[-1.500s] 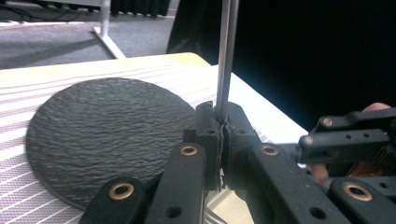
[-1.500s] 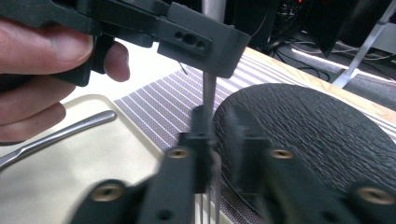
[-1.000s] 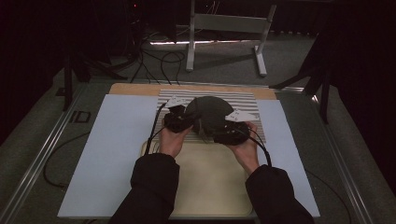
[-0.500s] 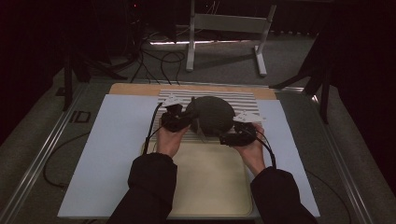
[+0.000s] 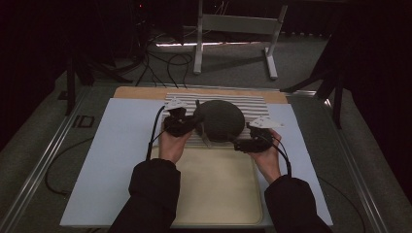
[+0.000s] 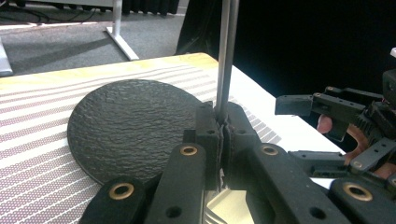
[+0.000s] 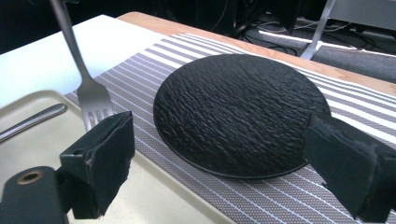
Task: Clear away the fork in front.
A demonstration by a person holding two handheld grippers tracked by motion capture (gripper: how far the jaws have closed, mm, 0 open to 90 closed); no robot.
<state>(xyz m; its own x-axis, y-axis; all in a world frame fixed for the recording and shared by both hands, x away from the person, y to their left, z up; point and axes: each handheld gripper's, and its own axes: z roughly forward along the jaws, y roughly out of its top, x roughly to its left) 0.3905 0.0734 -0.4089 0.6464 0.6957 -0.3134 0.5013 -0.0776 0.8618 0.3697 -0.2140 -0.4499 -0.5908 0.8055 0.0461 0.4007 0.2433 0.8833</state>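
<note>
Plate: a dark, rough-surfaced round plate (image 5: 221, 120) lies flat on the striped mat (image 5: 252, 104) toward the tabletop's far edge, about midway between its left and right sides; it is also seen in the left gripper view (image 6: 126, 123) and the right gripper view (image 7: 240, 109).

Fork: a metal fork (image 7: 86, 79) hangs tines down at the plate's left rim, over the line where the mat meets the tray; its handle (image 6: 226, 51) rises straight up out of the left jaws.

Left gripper: the left gripper (image 5: 180, 121) sits just left of the plate, its jaws pressed together on the fork's handle, no gap showing between the pads (image 6: 219, 135).

Right gripper: the right gripper (image 5: 243, 144) sits at the plate's near right rim, its jaws spread wide and having just been opening; the pads (image 7: 105, 161) stand to either side of the plate's near edge without touching it, and nothing is gripped.

Tray: a cream tray (image 5: 218, 189) lies along the tabletop's near edge, touching the mat's near side.

Spoon handle: a second metal handle (image 7: 30, 120) lies flat in the tray, near its far left corner.

Board: a pale sheet (image 5: 114, 160) covers the tabletop under the mat and tray.
</note>
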